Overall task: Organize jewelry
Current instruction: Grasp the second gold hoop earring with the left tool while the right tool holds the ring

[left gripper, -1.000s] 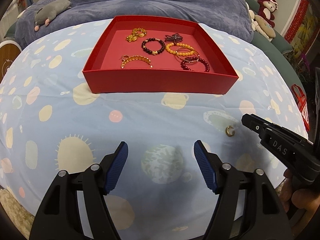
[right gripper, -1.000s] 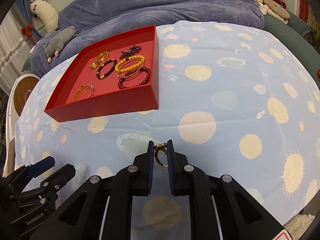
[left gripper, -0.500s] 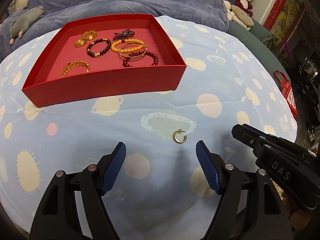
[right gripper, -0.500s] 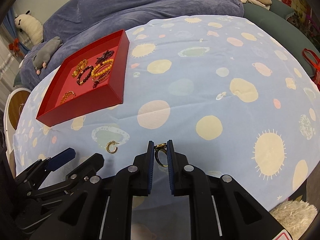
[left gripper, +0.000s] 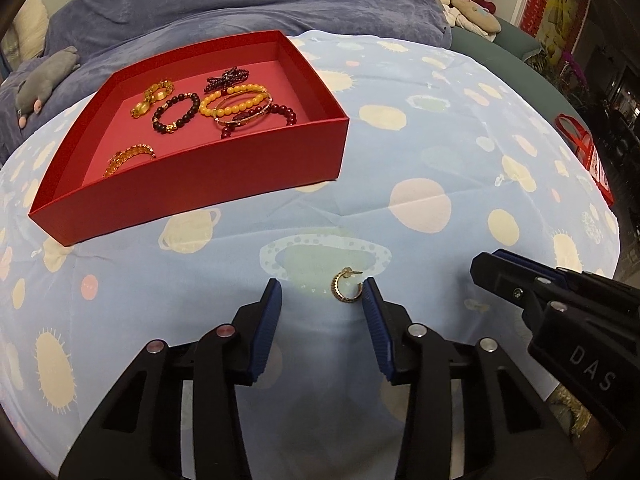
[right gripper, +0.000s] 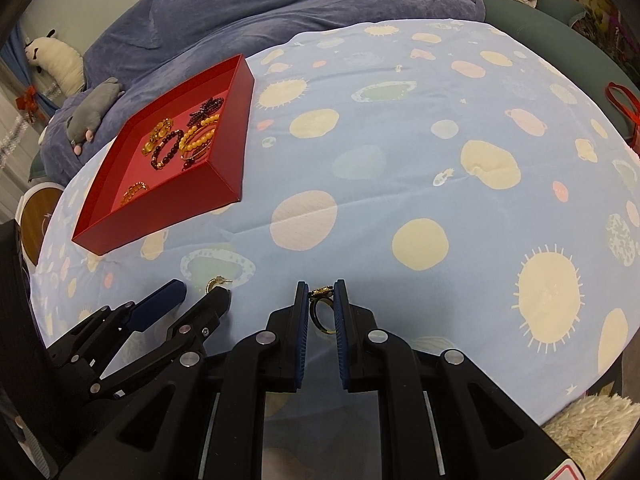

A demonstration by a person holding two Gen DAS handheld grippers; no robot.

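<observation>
The left gripper (left gripper: 322,294) has just been closing around the small gold hoop earring (left gripper: 346,285), which lies flat on the planet-print cloth (left gripper: 440,152) between its blue fingers (left gripper: 372,308); the earring sits close to the right finger, and the pads do not seem to press it yet. The right gripper (right gripper: 321,300) has narrow fingers clamped on a gold ring (right gripper: 322,306) with a dark top. To do this step well, I think the left gripper should first centre on the hoop, go low to the cloth, then close slowly, so the thin hoop is not pushed aside or the cloth pinched. The red box (left gripper: 192,196) with bracelets (left gripper: 236,104) stands well apart behind.
</observation>
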